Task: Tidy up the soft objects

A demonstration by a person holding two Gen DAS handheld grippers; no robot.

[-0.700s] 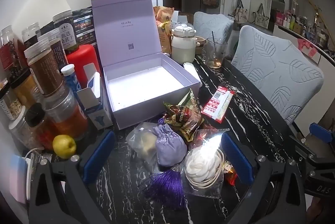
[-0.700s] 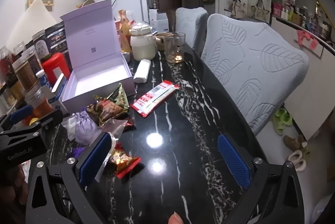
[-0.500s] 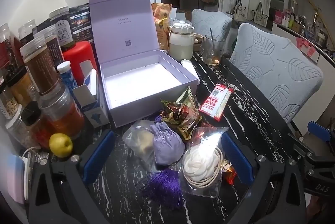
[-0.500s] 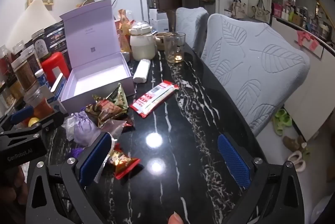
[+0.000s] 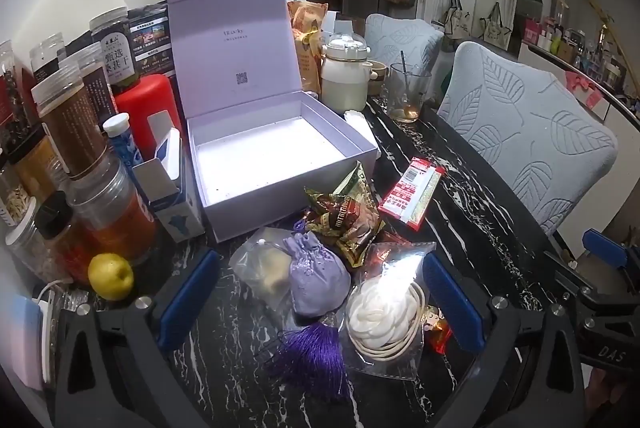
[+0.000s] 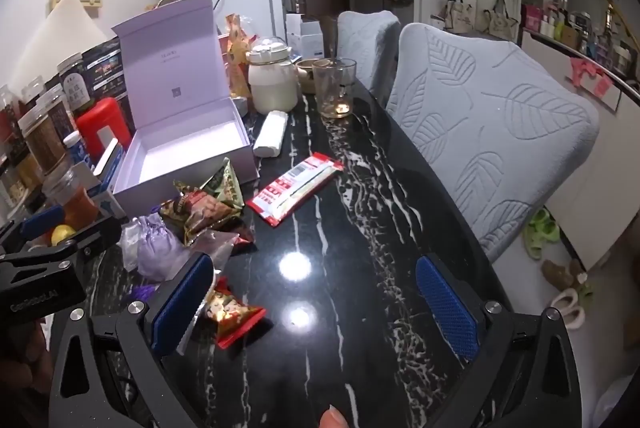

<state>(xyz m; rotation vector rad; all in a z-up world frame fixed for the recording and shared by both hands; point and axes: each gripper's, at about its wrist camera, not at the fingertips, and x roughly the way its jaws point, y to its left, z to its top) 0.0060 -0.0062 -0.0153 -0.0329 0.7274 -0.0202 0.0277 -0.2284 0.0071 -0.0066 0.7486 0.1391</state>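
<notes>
So we've got both grippers angled down at the black marble table [image 6: 360, 212], jaws spread as wide as they go and nothing in either one. The left gripper [image 5: 316, 292] hangs right over the pile of soft stuff: the lilac drawstring pouch [image 5: 318, 276] with its purple tassel [image 5: 316, 352] sits between the blue pads, next to a clear bag with a white coiled thing [image 5: 380, 312] inside. The right gripper [image 6: 316, 304] is over bare tabletop, with a small red snack packet [image 6: 236, 314] just beside its left pad. The open lavender box [image 5: 280, 152] sits just behind the pile, empty. Readable bits: "DAS" on the right gripper's body in the left view, and a QR code inside the box lid. The lid's small print is too tiny for us.
</notes>
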